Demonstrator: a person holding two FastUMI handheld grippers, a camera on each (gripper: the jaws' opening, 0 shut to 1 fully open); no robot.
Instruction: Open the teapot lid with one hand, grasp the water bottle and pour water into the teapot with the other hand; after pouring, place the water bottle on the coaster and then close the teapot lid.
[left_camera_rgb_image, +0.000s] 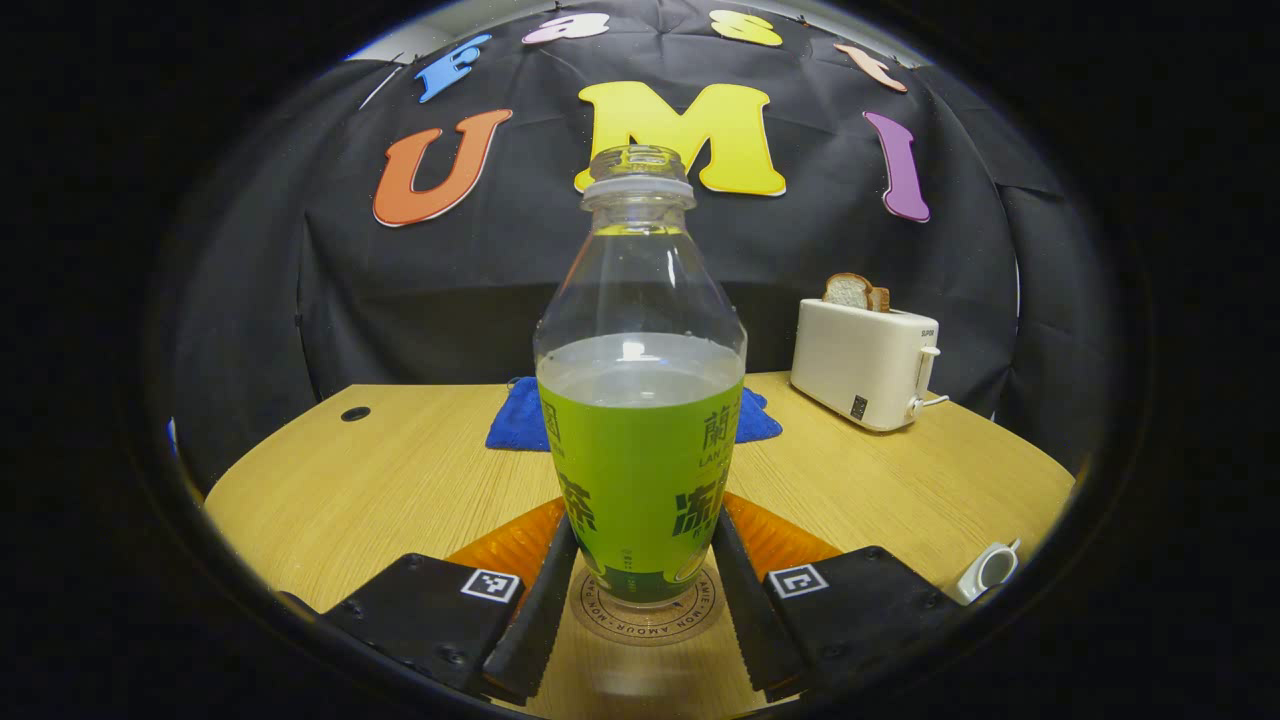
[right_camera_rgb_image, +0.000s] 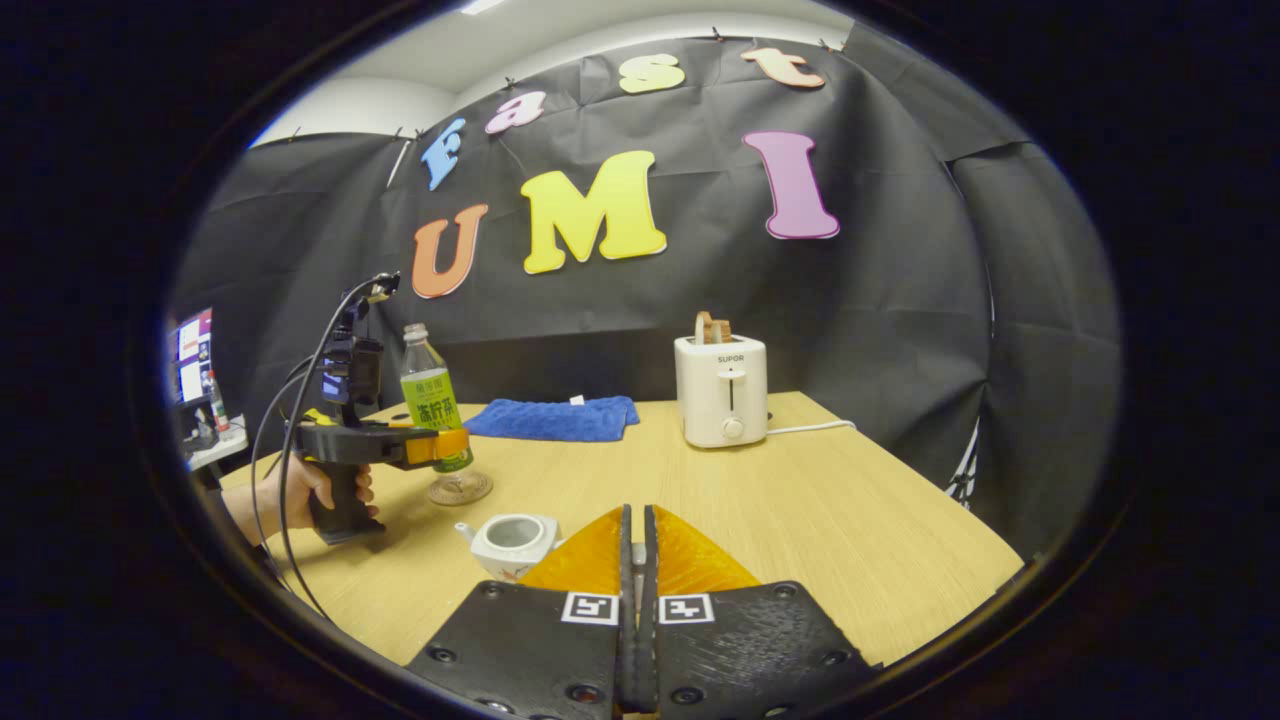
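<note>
The uncapped water bottle (left_camera_rgb_image: 640, 440), green-labelled and about half full, stands upright on the round coaster (left_camera_rgb_image: 645, 620). My left gripper (left_camera_rgb_image: 644, 520) holds it low down, a finger pressed on each side. In the right gripper view the same bottle (right_camera_rgb_image: 428, 395) sits on the coaster (right_camera_rgb_image: 462, 490), with the left gripper (right_camera_rgb_image: 452, 445) held by a hand. The white teapot (right_camera_rgb_image: 510, 540) stands open just ahead and left of my right gripper (right_camera_rgb_image: 637, 512). That gripper is shut, and a pale sliver of the teapot lid shows between its tips. The teapot (left_camera_rgb_image: 985, 570) also appears at the far right of the left gripper view.
A white toaster (right_camera_rgb_image: 720, 400) with bread in it stands at the back of the wooden table (left_camera_rgb_image: 350, 490), its cord trailing right. A folded blue cloth (right_camera_rgb_image: 555, 418) lies behind the bottle. A cable hangs from the left gripper's handle.
</note>
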